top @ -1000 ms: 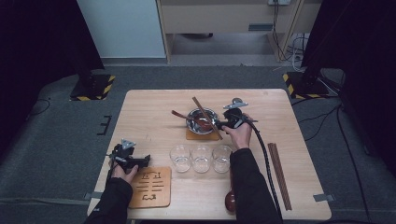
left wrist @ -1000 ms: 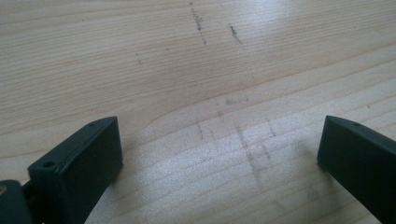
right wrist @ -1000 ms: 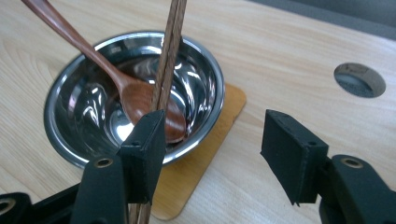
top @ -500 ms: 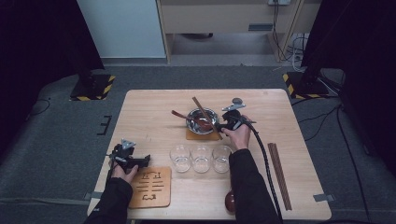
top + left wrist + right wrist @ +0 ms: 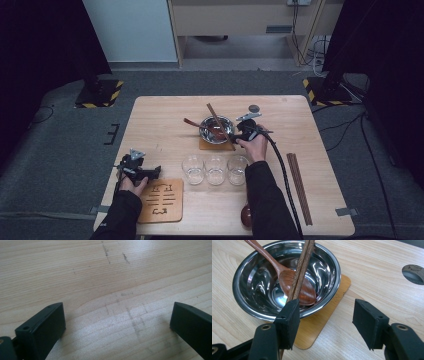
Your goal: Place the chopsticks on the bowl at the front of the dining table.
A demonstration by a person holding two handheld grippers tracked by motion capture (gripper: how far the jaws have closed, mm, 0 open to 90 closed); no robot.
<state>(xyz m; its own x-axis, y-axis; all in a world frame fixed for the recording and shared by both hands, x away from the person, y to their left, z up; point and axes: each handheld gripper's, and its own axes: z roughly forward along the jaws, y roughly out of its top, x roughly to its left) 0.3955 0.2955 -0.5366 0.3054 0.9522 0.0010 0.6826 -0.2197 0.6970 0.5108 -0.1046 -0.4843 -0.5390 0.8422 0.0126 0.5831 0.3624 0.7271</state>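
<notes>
- High view: the right gripper (image 5: 239,135) sits just beside the steel bowl (image 5: 216,129), which stands on a small wooden coaster (image 5: 216,145). A pair of chopsticks (image 5: 220,125) lies slanted across the bowl's rim, near end toward this gripper, and a wooden spoon (image 5: 197,124) rests in the bowl with its handle sticking out the far side. The left gripper (image 5: 145,172) is parked well apart, over bare table (image 5: 160,120) next to a carved wooden board (image 5: 161,200). Three empty glasses (image 5: 215,169) stand in a row near the person's right forearm, so a careless pull-back could clip one.
- Left gripper view: its jaws stand wide apart with nothing but table (image 5: 105,285) between them. No risk here, it's idle.
- Right gripper view: the jaws are about half open and hold nothing. The chopsticks (image 5: 299,272) run down over the spoon (image 5: 297,287) and end right against the left jaw's outer edge, not in the gap. That's the catch: closing from here would likely pinch air, or shove the sticks sideways.
- Same view: the sticks are only balanced on the bowl (image 5: 249,305) rim, so a nudge could roll them off or split the pair, leaving one behind.
- Also, pushing on the sticks could probably lever the spoon or slide the bowl off its coaster (image 5: 322,325).
</notes>
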